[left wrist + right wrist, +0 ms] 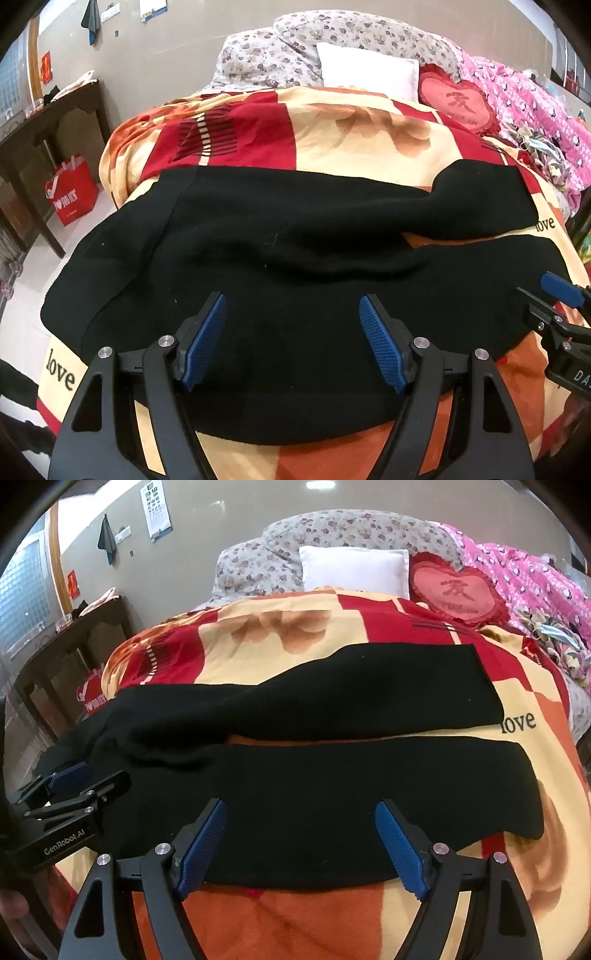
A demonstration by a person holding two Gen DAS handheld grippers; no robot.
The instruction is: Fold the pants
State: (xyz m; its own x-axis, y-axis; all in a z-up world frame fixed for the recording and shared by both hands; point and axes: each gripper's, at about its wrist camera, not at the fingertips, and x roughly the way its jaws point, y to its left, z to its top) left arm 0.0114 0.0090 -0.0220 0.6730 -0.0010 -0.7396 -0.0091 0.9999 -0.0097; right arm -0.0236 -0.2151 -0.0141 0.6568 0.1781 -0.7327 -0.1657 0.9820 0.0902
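Observation:
Black pants (280,258) lie spread across the red, orange and cream blanket (332,129), waist to the left and both legs running to the right with a strip of blanket between them. My left gripper (293,306) hovers open over the near part of the waist, with nothing between its blue pads. In the right wrist view the pants (332,786) fill the middle, and my right gripper (301,814) stands open above the near leg's front edge. Each gripper appears at the edge of the other's view: the right gripper (554,291), the left gripper (81,775).
A white pillow (369,70), floral bedding (280,48), a red heart cushion (456,101) and a pink quilt (535,99) sit at the bed's far end. Left of the bed are a dark wooden table (44,122) and a red bag (72,188) on the floor.

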